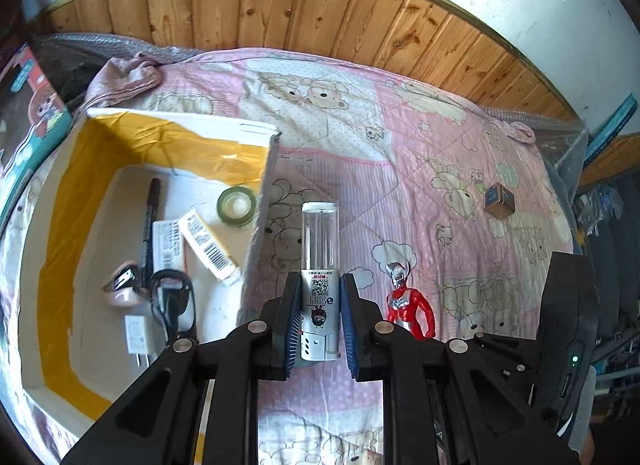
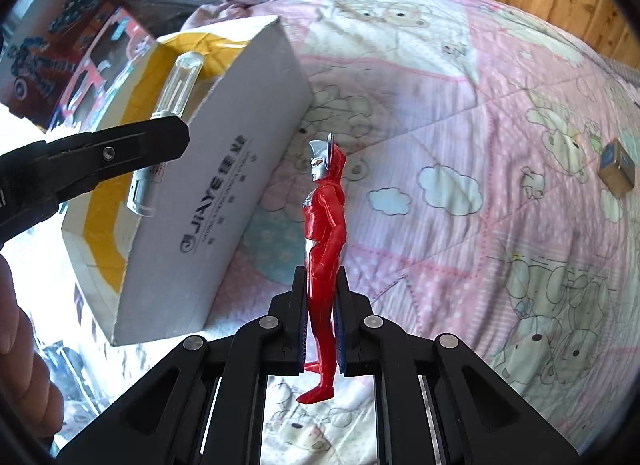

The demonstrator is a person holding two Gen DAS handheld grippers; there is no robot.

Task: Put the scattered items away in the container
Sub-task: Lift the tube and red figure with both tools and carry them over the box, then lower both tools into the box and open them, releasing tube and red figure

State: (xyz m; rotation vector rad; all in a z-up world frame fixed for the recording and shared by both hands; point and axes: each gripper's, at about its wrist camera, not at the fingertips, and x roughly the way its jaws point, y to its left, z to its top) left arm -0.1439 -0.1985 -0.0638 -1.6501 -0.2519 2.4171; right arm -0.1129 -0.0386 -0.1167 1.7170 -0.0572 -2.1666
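My left gripper point(image 1: 320, 305) is shut on a silver tube with a clear cap point(image 1: 320, 257), held upright just right of the cardboard box point(image 1: 264, 193). In the right wrist view that tube point(image 2: 176, 93) hangs above the box point(image 2: 208, 193), gripped by the left gripper point(image 2: 160, 137). My right gripper point(image 2: 322, 305) is shut on a red and silver toy figure point(image 2: 326, 233), lifted above the bedspread; the left wrist view shows the figure point(image 1: 408, 301) to the right. A small brown cube point(image 1: 498, 201) lies on the bedspread, also far right as the cube point(image 2: 618, 169).
Inside the box lie a tape roll point(image 1: 237, 205), a pen point(image 1: 150, 217), labelled packets point(image 1: 208, 245), a white charger point(image 1: 138, 335) and a black cable point(image 1: 172, 297). The pink bear-print bedspread point(image 1: 400, 169) covers the bed. Wooden panelling point(image 1: 320, 17) runs behind. A hand point(image 2: 24, 365) shows at lower left.
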